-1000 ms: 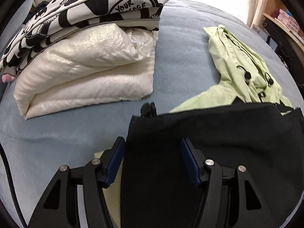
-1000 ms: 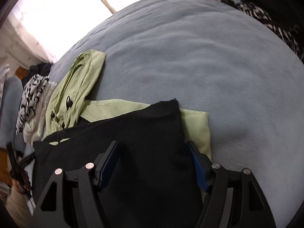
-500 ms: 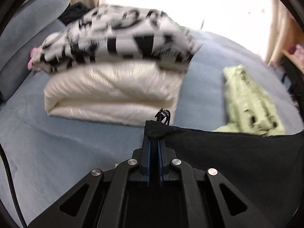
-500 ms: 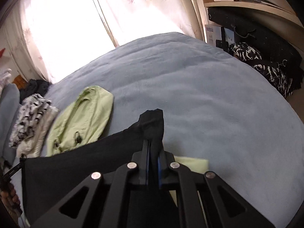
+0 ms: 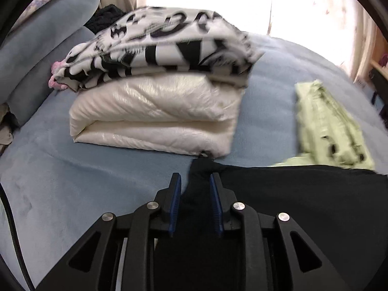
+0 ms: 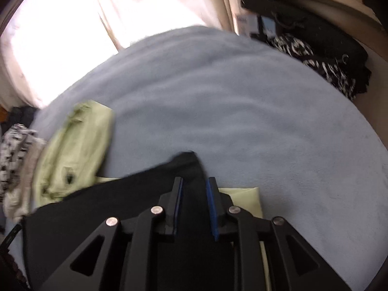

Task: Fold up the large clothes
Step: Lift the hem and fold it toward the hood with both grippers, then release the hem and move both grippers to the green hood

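A black garment (image 5: 291, 194) lies over a light green garment (image 5: 327, 126) on the blue bed (image 5: 72, 181). My left gripper (image 5: 195, 178) has the black garment's bunched left corner between its blue pads, which still touch the cloth while the jaws are opening. In the right wrist view my right gripper (image 6: 195, 180) holds the other corner of the black garment (image 6: 109, 208) the same way, its jaws opening too. The edge between the two corners is raised off the bed. The green garment (image 6: 75, 150) shows beyond and beneath it.
A folded white padded cover (image 5: 157, 116) with a black-and-white printed cloth (image 5: 165, 48) on top sits just beyond the left gripper. A blue pillow (image 5: 36, 55) is far left. Dark clothes (image 6: 327, 55) hang under a shelf at the right. Bare blue bed (image 6: 242, 109) stretches ahead.
Both grippers went from wide open around the black garment's corners to closed on them, then eased slightly apart. Both hands rose and tipped up, lifting the garment's edge.
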Motion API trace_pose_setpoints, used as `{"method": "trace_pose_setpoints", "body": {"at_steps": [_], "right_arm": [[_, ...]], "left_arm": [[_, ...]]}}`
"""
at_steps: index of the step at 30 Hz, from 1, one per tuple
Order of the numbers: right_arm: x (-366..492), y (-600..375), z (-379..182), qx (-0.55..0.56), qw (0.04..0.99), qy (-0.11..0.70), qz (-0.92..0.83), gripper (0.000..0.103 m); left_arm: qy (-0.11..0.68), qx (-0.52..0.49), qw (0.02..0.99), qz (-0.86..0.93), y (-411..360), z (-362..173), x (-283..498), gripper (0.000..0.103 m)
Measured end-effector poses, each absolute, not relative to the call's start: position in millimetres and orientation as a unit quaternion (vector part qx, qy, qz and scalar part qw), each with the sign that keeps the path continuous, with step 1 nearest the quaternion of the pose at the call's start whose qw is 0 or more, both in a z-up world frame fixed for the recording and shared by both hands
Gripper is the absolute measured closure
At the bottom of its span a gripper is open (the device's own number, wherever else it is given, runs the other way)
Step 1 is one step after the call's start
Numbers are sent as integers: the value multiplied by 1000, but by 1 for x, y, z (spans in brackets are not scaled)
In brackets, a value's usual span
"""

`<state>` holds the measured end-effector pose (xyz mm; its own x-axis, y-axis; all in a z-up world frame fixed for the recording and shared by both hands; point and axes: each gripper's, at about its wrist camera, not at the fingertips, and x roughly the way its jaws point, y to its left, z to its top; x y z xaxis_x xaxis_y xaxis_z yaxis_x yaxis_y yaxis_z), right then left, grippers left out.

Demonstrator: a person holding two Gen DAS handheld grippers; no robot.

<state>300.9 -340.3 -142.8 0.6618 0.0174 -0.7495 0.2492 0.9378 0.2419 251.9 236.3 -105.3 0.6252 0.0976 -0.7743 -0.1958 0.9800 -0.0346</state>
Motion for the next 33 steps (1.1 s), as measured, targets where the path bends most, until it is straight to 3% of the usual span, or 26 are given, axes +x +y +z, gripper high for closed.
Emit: {"method": "trace_pose_setpoints", "body": {"at_steps": [5,13,24,30,33], "right_arm": [[271,-264,-138,148,890,425,65,66],[237,-137,-177,78,861,463,196,66],[236,-316,-182,111,890,441,-22,68],[205,-354,-153,160,880,447,-17,62],[183,-363,-139,168,879,446,-6,53]], "left_arm": [[435,-69,898,-8,177,-93,210,80],[461,-43,884,-58,88,-141,182,80],[465,-81,882,4,161,-148,210,80],[475,-96,874,20,198,-132,189,76],[468,-97,878,28,213,-119,162,66]]}}
